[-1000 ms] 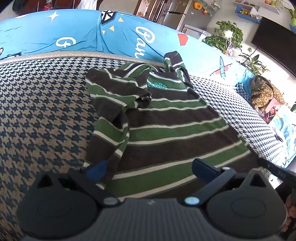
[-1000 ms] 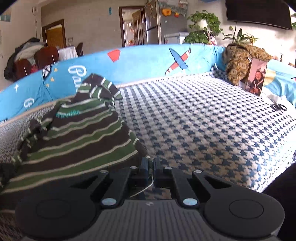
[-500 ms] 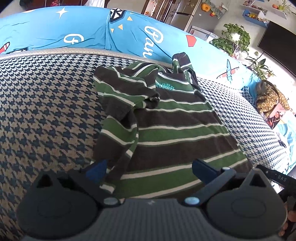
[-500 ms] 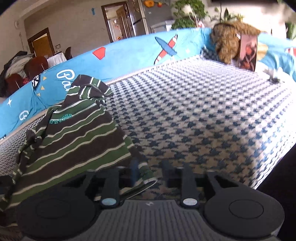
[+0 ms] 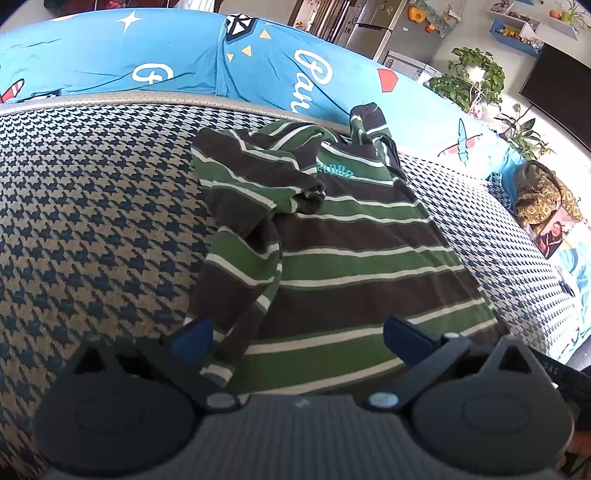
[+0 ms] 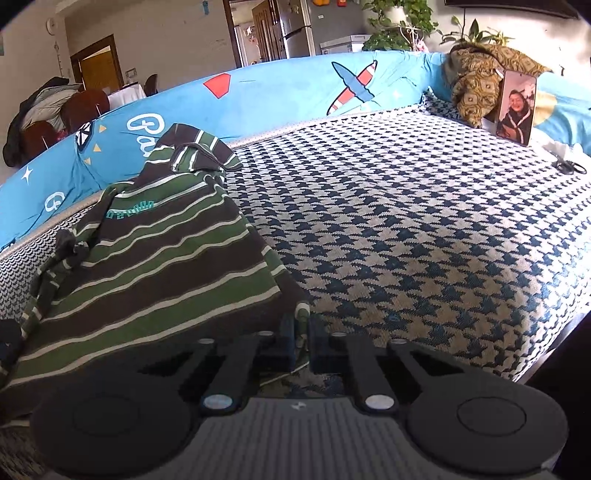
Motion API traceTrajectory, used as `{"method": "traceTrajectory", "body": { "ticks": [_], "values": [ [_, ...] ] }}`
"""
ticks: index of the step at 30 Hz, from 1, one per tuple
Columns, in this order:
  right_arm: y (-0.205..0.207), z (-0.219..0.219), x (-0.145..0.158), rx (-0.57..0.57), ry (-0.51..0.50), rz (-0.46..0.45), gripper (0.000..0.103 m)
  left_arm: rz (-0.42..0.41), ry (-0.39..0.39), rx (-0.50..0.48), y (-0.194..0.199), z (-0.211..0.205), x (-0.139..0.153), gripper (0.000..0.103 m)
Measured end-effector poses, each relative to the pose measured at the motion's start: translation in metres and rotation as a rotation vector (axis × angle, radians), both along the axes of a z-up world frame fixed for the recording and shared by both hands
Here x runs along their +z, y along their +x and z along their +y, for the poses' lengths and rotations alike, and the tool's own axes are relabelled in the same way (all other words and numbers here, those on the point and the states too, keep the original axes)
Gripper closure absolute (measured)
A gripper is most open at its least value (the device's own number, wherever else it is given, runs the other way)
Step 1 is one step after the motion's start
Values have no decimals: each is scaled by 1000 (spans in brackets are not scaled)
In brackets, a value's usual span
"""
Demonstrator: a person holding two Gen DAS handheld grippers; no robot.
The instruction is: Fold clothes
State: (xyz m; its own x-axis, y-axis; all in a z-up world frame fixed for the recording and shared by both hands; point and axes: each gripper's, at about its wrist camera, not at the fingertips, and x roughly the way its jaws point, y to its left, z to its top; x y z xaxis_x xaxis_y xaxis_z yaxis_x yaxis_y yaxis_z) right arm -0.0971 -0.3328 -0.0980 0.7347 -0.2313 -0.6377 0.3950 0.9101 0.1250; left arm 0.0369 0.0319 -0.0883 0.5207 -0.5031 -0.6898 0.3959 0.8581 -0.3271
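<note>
Striped shirt (image 5: 347, 254), in green, dark brown and white, is shown spread on a houndstooth-covered sofa seat (image 5: 85, 229), its collar end at the far side against the blue printed backrest cover (image 5: 177, 59) and its hem at the near edge. One sleeve (image 5: 258, 184) is seen crumpled and folded over the left part of the body, and the other (image 6: 199, 151) is propped up against the backrest. The left gripper (image 5: 295, 334) is held over the near hem with its blue-padded fingers (image 5: 194, 334) spread wide apart, nothing being grasped between them. The right gripper (image 6: 301, 339) is seen clenched on the near right corner of the hem, a fold of striped cloth being pinched between its closed fingers at the seat's near edge. To the right of the shirt a wide stretch of patterned seat is left uncovered. At the far right end a brown patterned cushion (image 6: 480, 81) is set in the corner, with a framed portrait photograph (image 6: 515, 109) leaned against it and a small dark object (image 6: 570, 166), too small to be identified, lying just beside. Beyond the backrest, leafy houseplants (image 5: 469, 81), a refrigerator (image 5: 384, 33), a dark television screen (image 5: 554, 85) and chairs draped with clothing (image 6: 48, 114) are visible.
</note>
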Motion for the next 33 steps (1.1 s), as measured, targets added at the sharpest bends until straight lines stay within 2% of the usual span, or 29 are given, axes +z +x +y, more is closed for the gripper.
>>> {"method": "traceTrajectory", "body": {
  "ticks": [7,15,21,27,29,33],
  "values": [
    [-13,0,3,-46,-9,33,98,7,-14,49,3,8,0,0],
    [-17,9,14,-32,-40,-19,98,15,-18,100,7,12,-1,0],
    [-15,15,20,-17,-71,-63,91,10,-6,103,7,10,-2,0],
    [-5,32,21,117,-48,-75,82,4,17,104,7,6,-4,0],
    [-2,40,19,163,-39,-73,75,-4,29,104,6,5,-5,0],
    [8,51,15,234,-7,-57,74,-17,55,105,7,3,-7,0]
  ]
}}
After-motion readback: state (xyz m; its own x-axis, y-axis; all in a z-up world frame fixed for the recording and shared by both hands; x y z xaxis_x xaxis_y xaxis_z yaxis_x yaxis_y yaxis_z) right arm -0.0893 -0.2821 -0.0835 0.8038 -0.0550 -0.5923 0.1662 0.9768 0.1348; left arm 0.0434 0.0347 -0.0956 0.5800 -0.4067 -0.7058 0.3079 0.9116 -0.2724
